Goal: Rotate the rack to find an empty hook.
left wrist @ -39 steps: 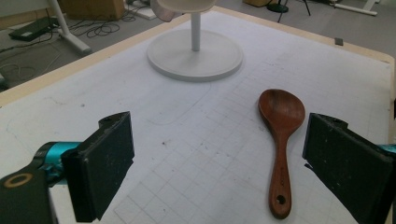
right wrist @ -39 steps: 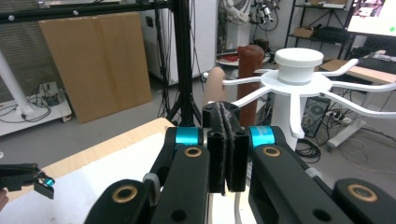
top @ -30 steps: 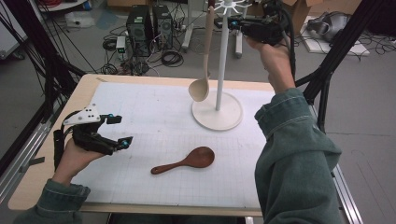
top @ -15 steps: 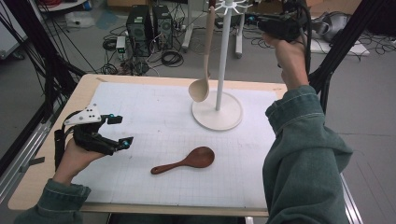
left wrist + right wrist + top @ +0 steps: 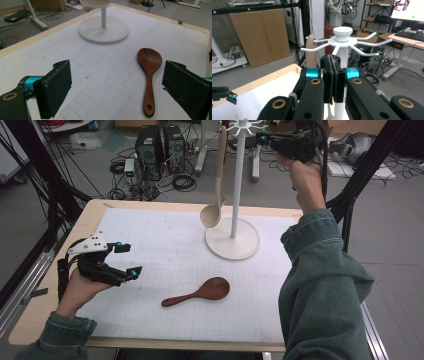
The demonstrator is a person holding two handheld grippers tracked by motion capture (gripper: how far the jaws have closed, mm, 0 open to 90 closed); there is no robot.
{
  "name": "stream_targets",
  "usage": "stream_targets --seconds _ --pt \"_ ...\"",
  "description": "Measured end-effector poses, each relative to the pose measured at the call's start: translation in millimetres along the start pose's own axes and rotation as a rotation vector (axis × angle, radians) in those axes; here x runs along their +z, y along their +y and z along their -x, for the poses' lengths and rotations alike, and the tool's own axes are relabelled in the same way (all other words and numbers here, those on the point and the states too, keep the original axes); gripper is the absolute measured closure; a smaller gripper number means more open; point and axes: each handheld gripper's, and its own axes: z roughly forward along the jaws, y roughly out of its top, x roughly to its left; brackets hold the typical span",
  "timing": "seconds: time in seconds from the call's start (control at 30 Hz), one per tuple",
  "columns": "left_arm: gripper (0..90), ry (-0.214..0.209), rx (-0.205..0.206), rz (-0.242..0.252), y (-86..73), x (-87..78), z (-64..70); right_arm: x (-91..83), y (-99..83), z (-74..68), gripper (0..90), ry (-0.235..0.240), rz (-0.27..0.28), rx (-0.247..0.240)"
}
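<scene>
A white hanging stand (image 5: 234, 185) with hooked arms rises from a round base (image 5: 233, 240) at the back of the mat. A pale wooden spoon (image 5: 216, 195) hangs from one hook (image 5: 310, 47). A dark brown wooden spoon (image 5: 199, 292) lies flat on the mat, bowl to the right (image 5: 149, 75). My left gripper (image 5: 127, 260) rests at the table's left, open, with the brown spoon lying just inside its right jaw in the left gripper view. My right gripper (image 5: 265, 139) is held high beside the stand's top (image 5: 342, 31), jaws pressed together with nothing between them (image 5: 333, 75).
A white gridded mat (image 5: 165, 250) covers the wooden table (image 5: 60, 265). Computers, cables and black frame posts (image 5: 160, 145) stand on the floor beyond the far edge. A cardboard sheet (image 5: 260, 35) leans behind the stand.
My right gripper has drawn back to the right and slightly up, away from the stand's top. The pale spoon stays hanging. The left gripper has not moved.
</scene>
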Motion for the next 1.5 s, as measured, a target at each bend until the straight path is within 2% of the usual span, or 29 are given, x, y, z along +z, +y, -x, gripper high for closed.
stream_targets --seconds 0.6,0.93,1.07,1.3,1.5 --pt "9.7 0.0 0.0 0.001 0.0 -0.3 -0.2 10.5 -3.7 -7.3 89.4 0.031 -0.007 0.004" --pt "10.1 -0.009 -0.006 0.002 -0.9 -0.3 -1.3 0.8 -25.5 -9.7 60.3 0.044 -0.009 0.031" --pt "10.6 -0.007 0.002 0.0 -0.5 -0.5 -1.0 -0.1 -38.4 -11.6 48.1 0.042 -0.017 0.058" --pt "12.1 -0.017 0.005 -0.005 -0.6 1.8 0.7 -3.8 -60.0 -18.8 37.1 0.05 -0.038 0.059" --pt "13.6 -0.016 0.013 -0.007 -0.5 3.3 2.3 -8.4 -82.8 -23.5 33.9 0.071 -0.046 0.076"
